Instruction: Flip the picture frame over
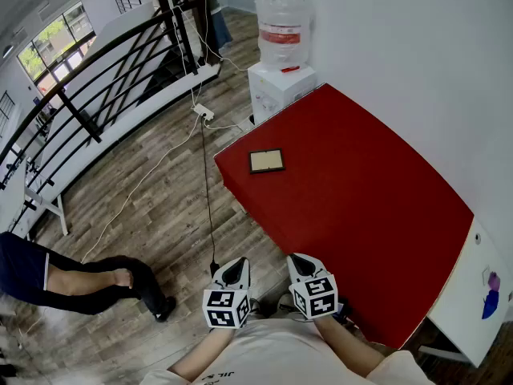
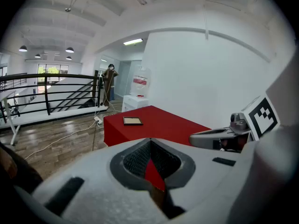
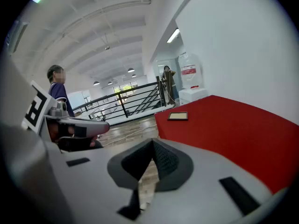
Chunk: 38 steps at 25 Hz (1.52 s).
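A small picture frame [image 1: 266, 160] with a dark border and pale face lies flat near the far left corner of the red table [image 1: 369, 215]. The picture frame [image 2: 132, 121] shows small in the left gripper view, and the picture frame [image 3: 178, 116] in the right gripper view too. My left gripper [image 1: 235, 272] and right gripper [image 1: 300, 265] are held side by side close to my body, short of the table's near edge and far from the frame. Both are shut with nothing between the jaws.
A water dispenser [image 1: 280, 54] stands beyond the table's far corner by the white wall. A black railing [image 1: 96, 95] runs along the left, and cables [image 1: 207, 183] trail over the wooden floor. A seated person's legs [image 1: 80, 279] are at the left. Another person [image 1: 210, 6] stands far back.
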{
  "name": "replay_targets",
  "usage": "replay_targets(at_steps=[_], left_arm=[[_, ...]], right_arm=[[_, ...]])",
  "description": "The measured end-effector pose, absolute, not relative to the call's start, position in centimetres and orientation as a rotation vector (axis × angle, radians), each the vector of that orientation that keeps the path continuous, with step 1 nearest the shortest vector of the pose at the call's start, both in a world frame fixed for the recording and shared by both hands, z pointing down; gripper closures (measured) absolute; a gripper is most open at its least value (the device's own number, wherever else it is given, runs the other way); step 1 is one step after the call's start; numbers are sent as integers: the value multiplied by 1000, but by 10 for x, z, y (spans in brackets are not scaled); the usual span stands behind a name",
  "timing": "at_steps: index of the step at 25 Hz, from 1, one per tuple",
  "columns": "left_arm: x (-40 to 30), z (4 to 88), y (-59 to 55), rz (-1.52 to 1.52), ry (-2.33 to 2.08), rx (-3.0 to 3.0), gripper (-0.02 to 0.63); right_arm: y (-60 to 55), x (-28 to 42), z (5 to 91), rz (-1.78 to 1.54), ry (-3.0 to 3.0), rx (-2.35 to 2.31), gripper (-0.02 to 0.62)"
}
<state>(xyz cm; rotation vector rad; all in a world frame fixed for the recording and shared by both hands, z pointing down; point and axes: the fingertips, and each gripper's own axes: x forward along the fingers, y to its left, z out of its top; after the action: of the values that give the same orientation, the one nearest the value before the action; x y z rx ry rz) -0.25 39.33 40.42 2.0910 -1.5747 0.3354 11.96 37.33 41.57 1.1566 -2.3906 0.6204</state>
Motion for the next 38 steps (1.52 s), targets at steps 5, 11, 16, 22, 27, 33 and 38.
replay_targets(at_steps=[5,11,16,22,27,33,38], left_arm=[[6,410,380,319,-1596,2059,600],[4,415,362,312,-1601,2039,600],[-15,425,311,320,-1576,2059,600],[-43,421,229,331,-1532,2120,600],[-75,418,172,341,-1507,2148,600],[-101,414,129,356,-1475,2183,600],[-112,412,104,364,-1469,2201,600]], right_arm=[[356,127,419,598,-2399,1131,591],[336,126,426,608,-2384,1112,591],[289,110,436,623,-2363,1152,591],[215,82,432,622,-2348,1215,591],[159,53,427,625,-2336,1273,591],[118,28,426,642,-2313,1336,591],[95,16,420,632,-2305,1362,591]])
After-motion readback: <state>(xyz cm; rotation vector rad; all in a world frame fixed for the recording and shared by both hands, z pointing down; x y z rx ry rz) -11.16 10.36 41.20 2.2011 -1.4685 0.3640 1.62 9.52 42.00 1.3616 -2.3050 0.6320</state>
